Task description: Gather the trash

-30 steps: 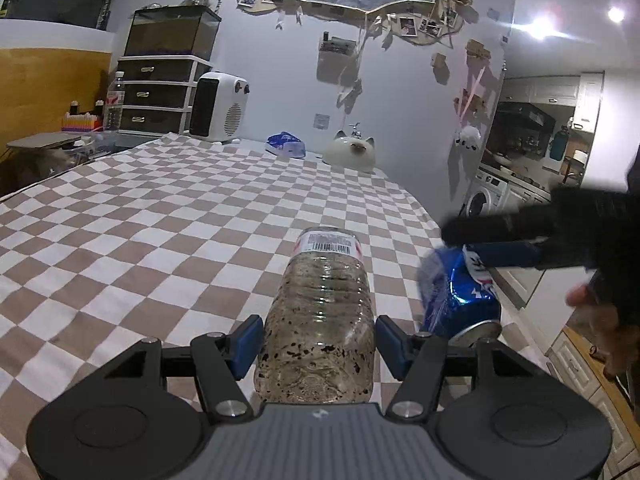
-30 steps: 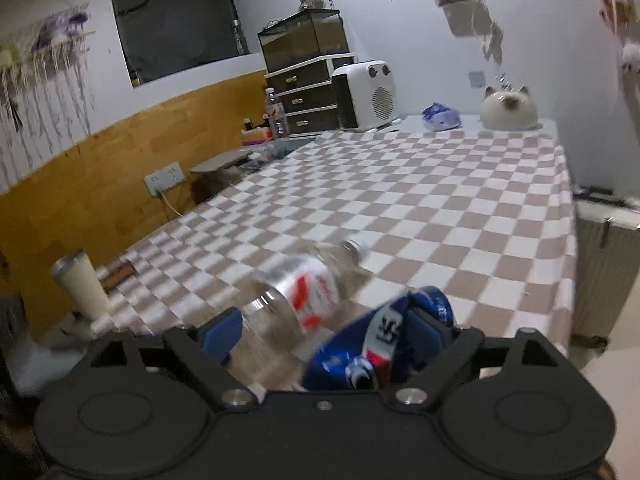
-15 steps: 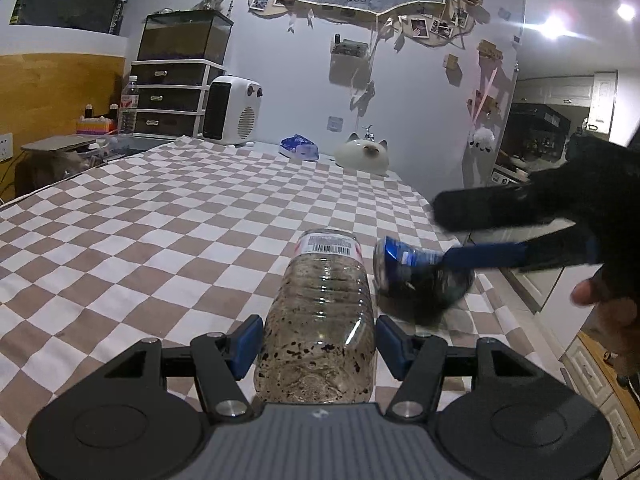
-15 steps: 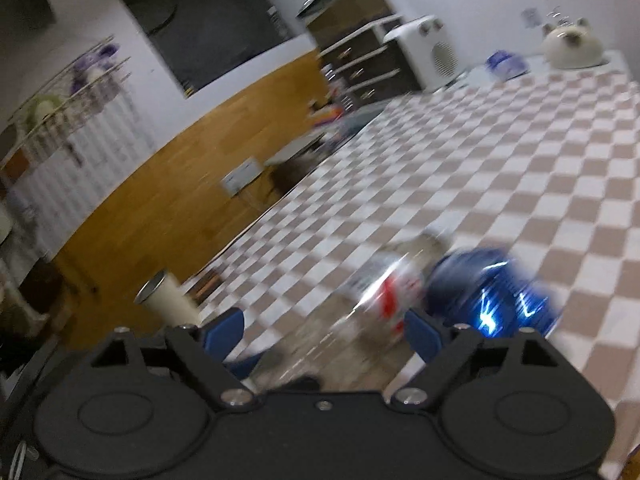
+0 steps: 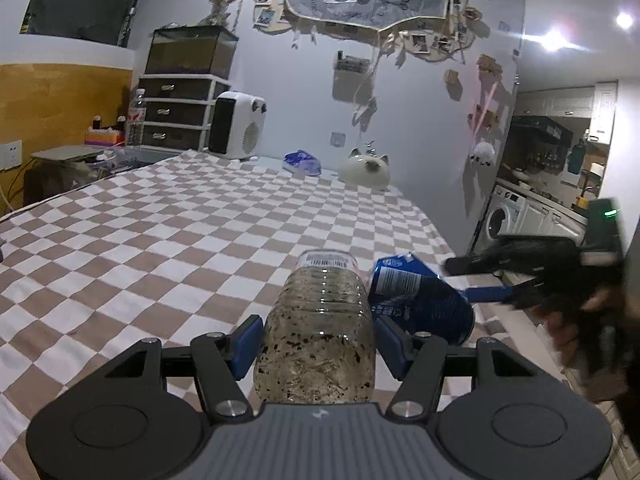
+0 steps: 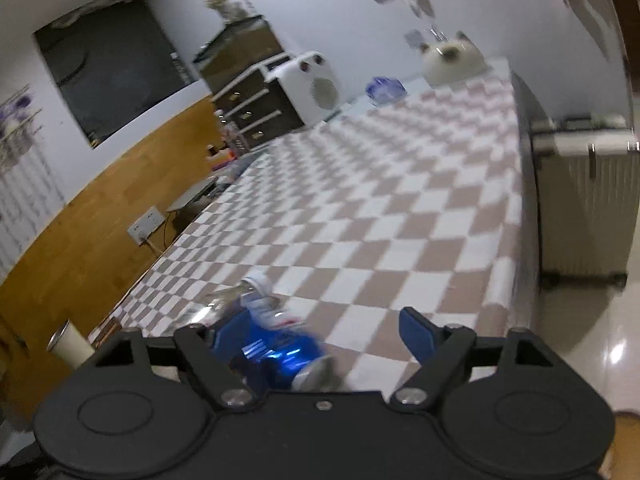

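Note:
A clear plastic bottle [image 5: 318, 320] with dark specks inside lies on the checked tablecloth [image 5: 168, 240]. My left gripper [image 5: 318, 342] has its blue pads on both sides of the bottle and is shut on it. A crushed blue can [image 5: 420, 300] lies just right of the bottle. My right gripper [image 5: 472, 280] reaches in from the right beside the can. In the blurred right wrist view the right gripper [image 6: 312, 336] stands open, with the can [image 6: 276, 356] low between its jaws near the left finger and the bottle [image 6: 240, 300] behind it.
A white fan heater [image 5: 238, 126], a blue crumpled packet [image 5: 303, 162] and a cat-shaped pot [image 5: 365, 170] stand at the table's far end. Dark drawers [image 5: 176, 120] are at the back left. The table's right edge [image 5: 452, 248] drops off to a kitchen with a washing machine [image 5: 504, 216].
The blue can has rolled from the table's right edge to rest against the bottle. The right gripper has swung and tilted around it. The left gripper has kept hold of the bottle.

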Tool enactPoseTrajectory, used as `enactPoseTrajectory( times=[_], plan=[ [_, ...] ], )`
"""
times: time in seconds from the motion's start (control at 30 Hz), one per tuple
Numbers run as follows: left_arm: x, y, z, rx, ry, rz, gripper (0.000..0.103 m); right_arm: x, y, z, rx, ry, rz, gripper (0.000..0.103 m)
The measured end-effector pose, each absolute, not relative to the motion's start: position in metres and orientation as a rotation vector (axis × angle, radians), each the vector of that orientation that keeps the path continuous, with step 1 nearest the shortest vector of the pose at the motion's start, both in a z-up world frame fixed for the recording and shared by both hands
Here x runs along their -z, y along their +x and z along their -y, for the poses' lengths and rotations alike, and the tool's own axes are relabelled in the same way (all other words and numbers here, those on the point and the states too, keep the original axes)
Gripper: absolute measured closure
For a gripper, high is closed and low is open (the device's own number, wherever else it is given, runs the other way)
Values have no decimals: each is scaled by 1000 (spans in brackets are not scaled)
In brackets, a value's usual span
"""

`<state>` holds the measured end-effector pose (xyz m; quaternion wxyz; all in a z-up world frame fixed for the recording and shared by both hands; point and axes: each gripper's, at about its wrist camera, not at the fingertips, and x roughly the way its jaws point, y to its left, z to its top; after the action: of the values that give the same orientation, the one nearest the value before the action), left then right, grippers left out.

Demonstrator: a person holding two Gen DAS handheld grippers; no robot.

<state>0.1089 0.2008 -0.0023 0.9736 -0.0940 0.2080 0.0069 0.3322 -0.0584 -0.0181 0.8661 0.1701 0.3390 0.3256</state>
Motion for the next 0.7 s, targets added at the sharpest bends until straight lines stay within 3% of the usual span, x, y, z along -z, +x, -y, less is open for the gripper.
enactPoseTrajectory(
  times=[0.2, 0.3, 0.7],
  plan=[
    [0, 111, -198, -29, -159, -433, 41, 43, 354, 54, -773, 491, -740, 58],
    [1, 111, -199, -44, -160, -438, 41, 37, 347, 50, -839, 465, -735, 64],
    [6, 80, -229, -129, -195, -432, 41, 3, 258, 0, -1097, 235, -698, 65]
  ],
)
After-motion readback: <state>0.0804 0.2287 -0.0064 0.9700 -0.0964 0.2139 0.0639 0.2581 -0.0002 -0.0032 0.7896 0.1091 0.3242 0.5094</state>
